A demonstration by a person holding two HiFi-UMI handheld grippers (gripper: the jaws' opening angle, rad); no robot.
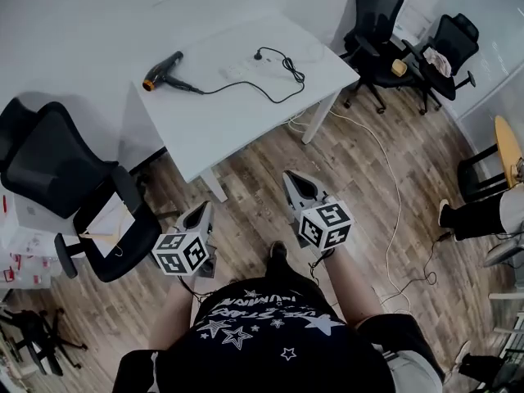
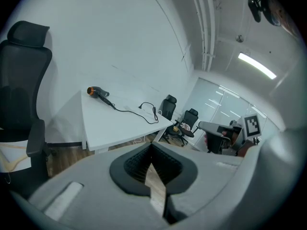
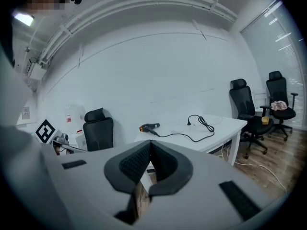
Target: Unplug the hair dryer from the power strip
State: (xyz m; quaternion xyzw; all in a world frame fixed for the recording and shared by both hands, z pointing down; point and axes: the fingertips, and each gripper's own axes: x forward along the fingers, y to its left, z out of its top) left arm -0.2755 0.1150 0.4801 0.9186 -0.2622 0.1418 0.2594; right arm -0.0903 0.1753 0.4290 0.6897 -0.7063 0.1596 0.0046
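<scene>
A black hair dryer [image 1: 161,71] with an orange nozzle lies on the white table [image 1: 213,129], well ahead of me. Its black cord [image 1: 246,84] loops to the right and ends in a plug [image 1: 259,55] near the table's far edge. I cannot make out a power strip against the white top. Both grippers hang over the wooden floor, short of the table and empty. My left gripper [image 1: 196,215] is shut, and so is my right gripper [image 1: 296,188]. The hair dryer [image 2: 97,92] also shows in the left gripper view, and the hair dryer [image 3: 149,127] in the right gripper view.
A black office chair [image 1: 49,166] stands left of the table, with a second chair seat [image 1: 110,223] beside my left gripper. Two more black chairs [image 1: 377,23] stand at the back right. A white cable [image 1: 393,178] trails across the floor. A person's legs [image 1: 475,215] are at the right.
</scene>
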